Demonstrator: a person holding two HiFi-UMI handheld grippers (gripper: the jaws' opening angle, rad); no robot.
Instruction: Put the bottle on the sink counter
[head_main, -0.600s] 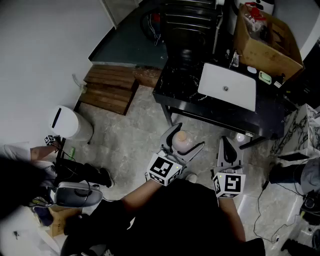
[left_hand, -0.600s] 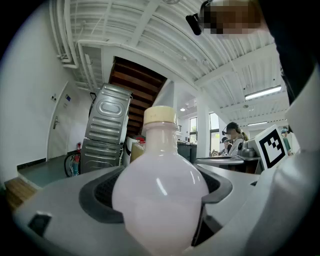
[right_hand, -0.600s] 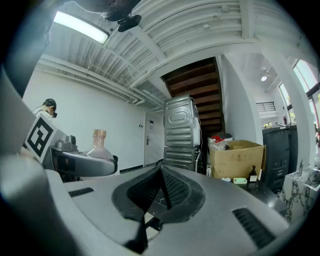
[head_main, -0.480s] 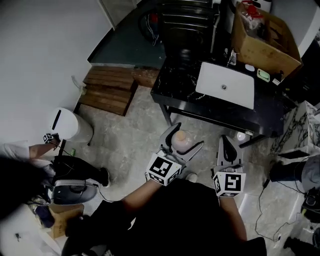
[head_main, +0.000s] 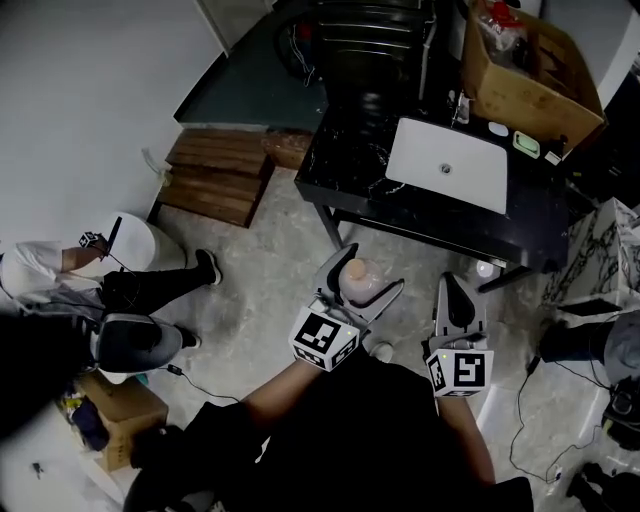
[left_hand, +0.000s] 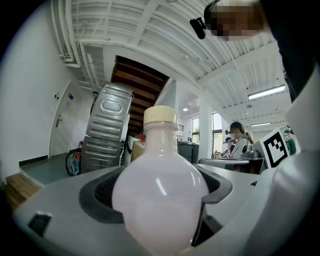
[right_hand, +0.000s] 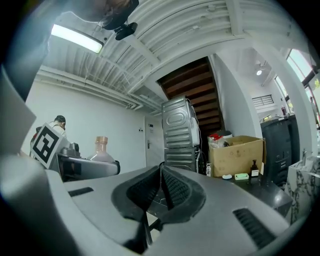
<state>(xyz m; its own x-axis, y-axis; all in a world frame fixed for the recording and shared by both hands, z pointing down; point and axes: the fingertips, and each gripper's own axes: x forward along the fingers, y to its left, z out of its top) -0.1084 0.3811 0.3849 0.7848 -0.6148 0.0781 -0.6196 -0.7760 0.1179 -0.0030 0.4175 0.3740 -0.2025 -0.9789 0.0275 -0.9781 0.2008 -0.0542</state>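
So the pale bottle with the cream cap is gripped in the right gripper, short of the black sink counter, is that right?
Not quite. The left gripper grips the bottle, as the left gripper view shows; the right gripper is shut and empty. It is short of the black sink counter.

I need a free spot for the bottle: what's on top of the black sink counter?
On the sink counter: a white basin, a cardboard box at the back right, a green dish and a white item beside it. What lies under the box is hidden.
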